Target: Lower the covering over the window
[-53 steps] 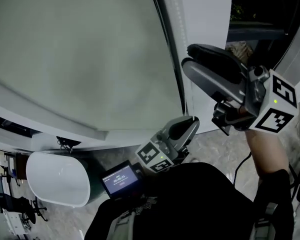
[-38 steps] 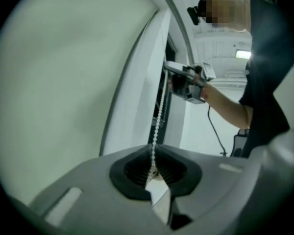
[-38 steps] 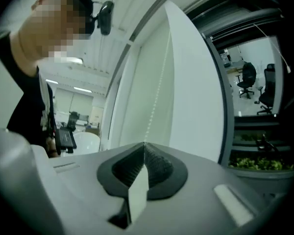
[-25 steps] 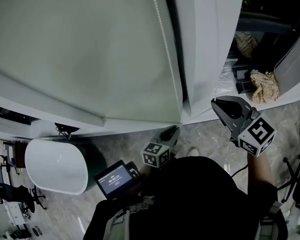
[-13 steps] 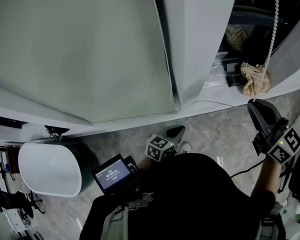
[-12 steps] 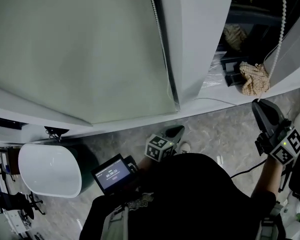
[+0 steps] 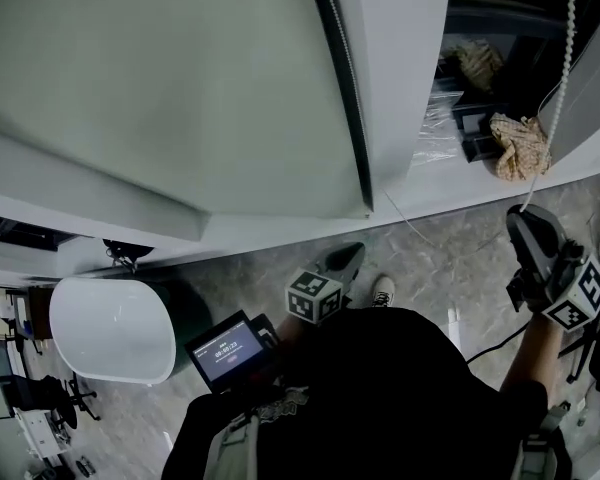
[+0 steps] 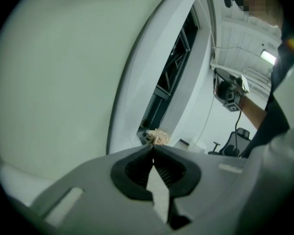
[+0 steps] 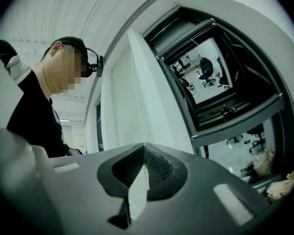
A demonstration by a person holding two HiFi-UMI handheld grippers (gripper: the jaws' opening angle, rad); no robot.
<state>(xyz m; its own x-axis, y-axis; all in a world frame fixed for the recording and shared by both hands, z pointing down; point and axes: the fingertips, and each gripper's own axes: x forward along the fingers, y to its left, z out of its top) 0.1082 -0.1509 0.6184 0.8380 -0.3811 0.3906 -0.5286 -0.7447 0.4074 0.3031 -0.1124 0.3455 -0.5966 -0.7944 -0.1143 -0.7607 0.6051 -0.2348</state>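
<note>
A pale grey-green roller blind (image 7: 180, 88) hangs over the left window, its bottom edge just above the white sill (image 7: 280, 233). In the left gripper view the blind (image 8: 54, 72) fills the left side. My right gripper (image 7: 525, 216) sits low at the right, shut on the white bead chain (image 7: 567, 28), which runs up and out of frame. The chain (image 9: 138, 109) rises straight from the closed tips of the right gripper (image 9: 144, 145). My left gripper (image 7: 352, 253) is low by my body, pointing at the sill. Its jaws (image 8: 152, 148) are shut with nothing between them.
A white pillar (image 7: 400, 68) separates the blind from a dark uncovered window (image 7: 500, 28). A crumpled beige rag (image 7: 520, 148) and dark boxes lie on that window's ledge. A white tub (image 7: 110, 328) stands on the marble floor at left. A small screen (image 7: 228, 353) hangs at my chest.
My right gripper has come down from beside the pillar to the lower right, and the bead chain now runs up from its tip. The left gripper has stayed low by my body.
</note>
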